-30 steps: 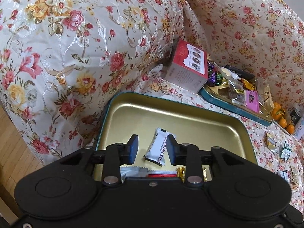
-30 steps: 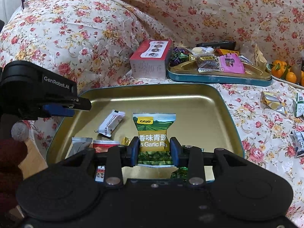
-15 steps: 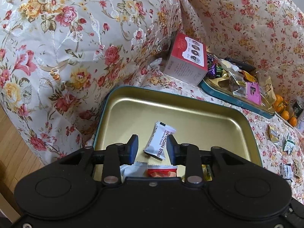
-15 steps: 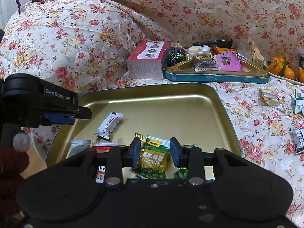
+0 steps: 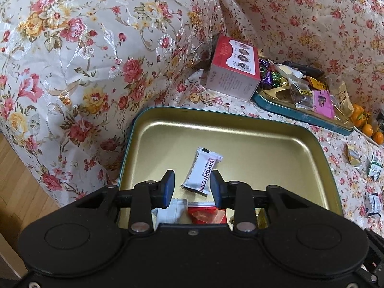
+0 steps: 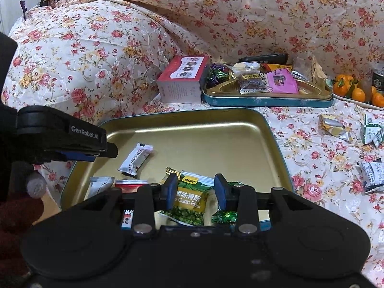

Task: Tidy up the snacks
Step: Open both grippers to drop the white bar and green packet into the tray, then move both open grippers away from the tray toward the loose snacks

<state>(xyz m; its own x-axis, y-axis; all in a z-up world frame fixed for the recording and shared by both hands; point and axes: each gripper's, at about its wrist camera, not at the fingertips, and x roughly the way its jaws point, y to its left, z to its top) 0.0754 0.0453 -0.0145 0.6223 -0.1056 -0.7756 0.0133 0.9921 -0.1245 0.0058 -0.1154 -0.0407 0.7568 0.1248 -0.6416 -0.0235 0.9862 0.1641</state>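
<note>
Two grippers over the gold tray (image 6: 268,129). Right gripper (image 6: 196,190): green garlic-pea packet (image 6: 190,200) between its jaws, near the tray's front edge; pinched or loose, cannot tell. Left gripper (image 5: 191,187): jaws spread, empty, white hawthorn strip (image 5: 202,171) lying beyond them.

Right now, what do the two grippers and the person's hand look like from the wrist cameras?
Both the left gripper and the right gripper are matte black plastic with rounded bodies, silver pivot pins and blue pads on the fingers. The left one carries white "GenRobot.AI" lettering on its side. The hand wears a dark red knitted glove with a grey fingertip.
</note>
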